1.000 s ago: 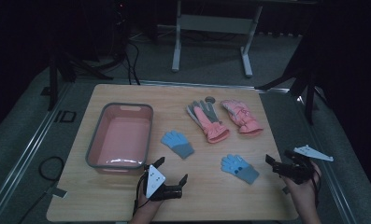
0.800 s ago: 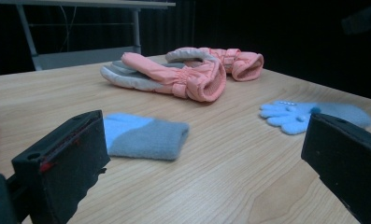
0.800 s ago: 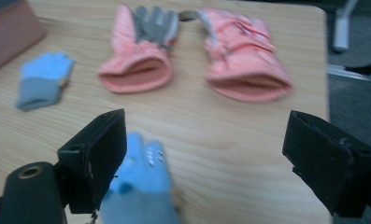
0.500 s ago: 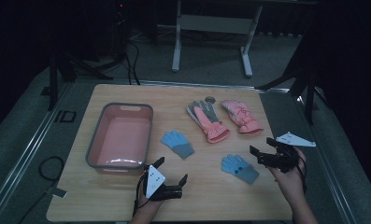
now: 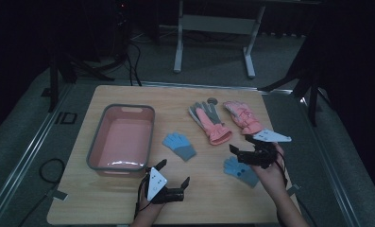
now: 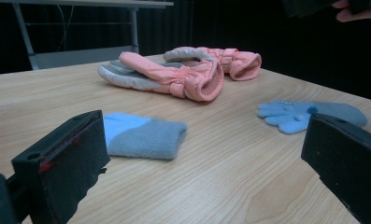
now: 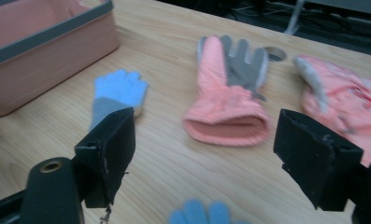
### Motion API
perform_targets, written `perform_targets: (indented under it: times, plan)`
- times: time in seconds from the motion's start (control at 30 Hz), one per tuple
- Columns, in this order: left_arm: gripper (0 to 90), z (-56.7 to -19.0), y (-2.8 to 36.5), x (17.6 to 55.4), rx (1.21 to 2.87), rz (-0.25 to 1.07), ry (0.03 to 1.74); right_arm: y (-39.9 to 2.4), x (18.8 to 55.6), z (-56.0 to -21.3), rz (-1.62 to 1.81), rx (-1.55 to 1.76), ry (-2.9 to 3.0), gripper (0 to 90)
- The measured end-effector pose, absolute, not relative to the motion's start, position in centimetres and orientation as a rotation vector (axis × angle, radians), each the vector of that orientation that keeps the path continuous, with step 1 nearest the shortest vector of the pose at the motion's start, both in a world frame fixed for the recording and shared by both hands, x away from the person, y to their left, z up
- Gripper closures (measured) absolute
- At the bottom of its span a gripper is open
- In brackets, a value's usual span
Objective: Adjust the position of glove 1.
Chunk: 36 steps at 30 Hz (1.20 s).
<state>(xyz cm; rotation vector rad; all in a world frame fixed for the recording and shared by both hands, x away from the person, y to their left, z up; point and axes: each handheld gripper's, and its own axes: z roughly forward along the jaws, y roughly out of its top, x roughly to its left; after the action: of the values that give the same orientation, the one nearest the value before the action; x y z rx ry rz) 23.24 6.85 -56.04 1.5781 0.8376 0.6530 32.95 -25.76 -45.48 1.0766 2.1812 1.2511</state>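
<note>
Two small blue knit gloves lie on the wooden table, one (image 5: 179, 145) mid-table, the other (image 5: 241, 171) nearer the front right. Behind them lie a pink ski glove with a grey palm (image 5: 209, 122) and a second pink one (image 5: 243, 117). My right gripper (image 5: 240, 144) hovers above the right blue glove and points at the grey-palmed ski glove (image 7: 227, 93). Its jaws are open with nothing between them and have just been closing a little. My left gripper (image 5: 174, 172) rests open near the front edge, facing the mid-table blue glove (image 6: 141, 135).
A pink basin with a grey rim (image 5: 123, 109) stands on the left half of the table, just beyond my left gripper. A small round disc (image 5: 212, 100) lies behind the ski gloves. A desk frame (image 5: 213, 23) stands on the floor beyond the table.
My right gripper has moved left and slightly up from the table's right edge to above the right blue glove. My left gripper has stayed put.
</note>
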Motion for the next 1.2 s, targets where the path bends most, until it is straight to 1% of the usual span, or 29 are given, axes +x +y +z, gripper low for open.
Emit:
perform_targets:
  times: [0.23,0.3,0.5,0.57,0.73,0.77,0.8,0.83,0.97,1.2]
  plan:
    - [0.5,-56.0,6.9,23.3,1.578,0.644,0.833,-22.4,33.8,-46.2,1.265,0.976,2.289,24.5]
    - [0.5,-56.0,6.8,23.3,1.580,0.644,0.833,-21.4,34.0,-46.5,1.282,0.946,2.314,28.9]
    - [0.5,-56.1,6.9,23.3,1.576,0.640,0.829,-18.2,35.1,-47.6,1.280,0.880,2.377,32.8]
    - [0.5,-56.0,6.8,23.2,1.577,0.643,0.828,-17.5,35.5,-48.0,1.281,0.884,2.385,37.5]
    - [0.5,-56.0,6.8,23.2,1.578,0.644,0.827,-15.6,36.4,-49.1,1.284,0.875,2.422,41.3]
    - [0.5,-56.0,6.8,23.2,1.579,0.644,0.825,-14.5,36.9,-49.7,1.259,0.865,2.442,45.3]
    - [0.5,-56.0,6.8,23.2,1.579,0.645,0.824,-14.2,37.1,-49.9,1.251,0.860,2.444,46.4]
    - [0.5,-56.1,6.8,23.2,1.579,0.644,0.824,-13.8,37.3,-50.1,1.248,0.857,2.448,50.6]
    - [0.5,-56.1,6.9,23.2,1.575,0.639,0.825,-12.2,38.3,-51.1,1.239,0.855,2.481,55.7]
    - [0.5,-56.1,6.9,23.3,1.571,0.633,0.827,-10.4,39.7,-52.9,1.195,0.874,2.507,56.8]
